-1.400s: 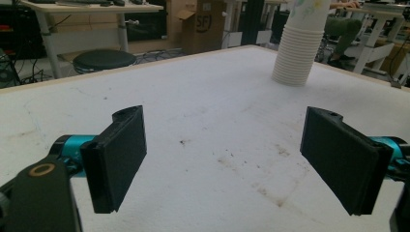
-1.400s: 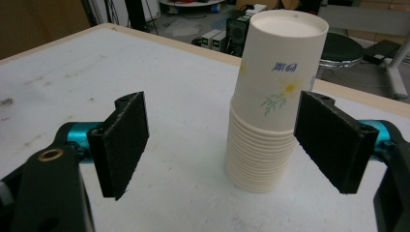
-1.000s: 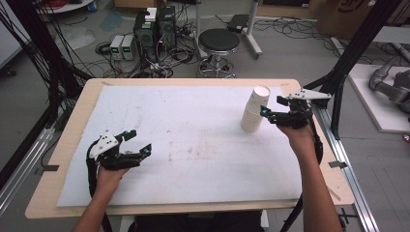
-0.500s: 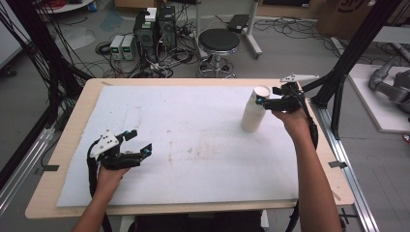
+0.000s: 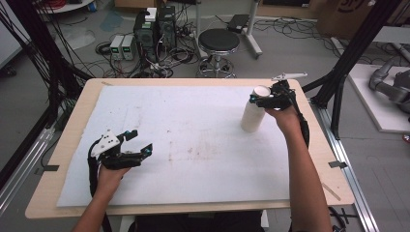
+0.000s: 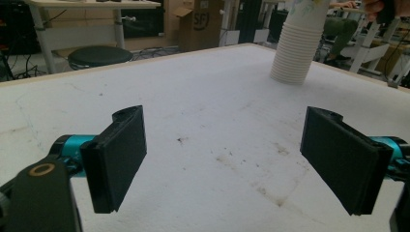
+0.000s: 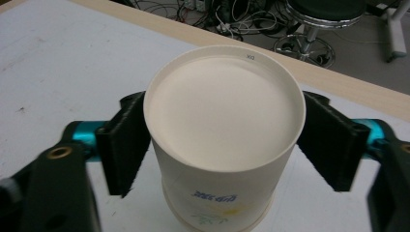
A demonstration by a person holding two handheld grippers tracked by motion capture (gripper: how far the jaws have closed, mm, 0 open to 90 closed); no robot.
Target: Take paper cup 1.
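Near the tabletop's front-left corner, the left gripper (image 5: 134,143) is held low over the white mat (image 5: 193,140) by a hand reaching straight in from the front edge. Its jaws are spread wide with nothing between them, pointed toward the far right. Toward the far-right corner, a stack of upside-down paper cups (image 5: 255,109) stands upright on the mat, just inside its right edge. The right forearm is stretched forward along the right edge, the hand raised at the stack's top. The right gripper (image 7: 225,150) is placed around the uppermost cup (image 7: 223,125), one jaw on each side; whether the pads are pressed on its wall cannot be told.
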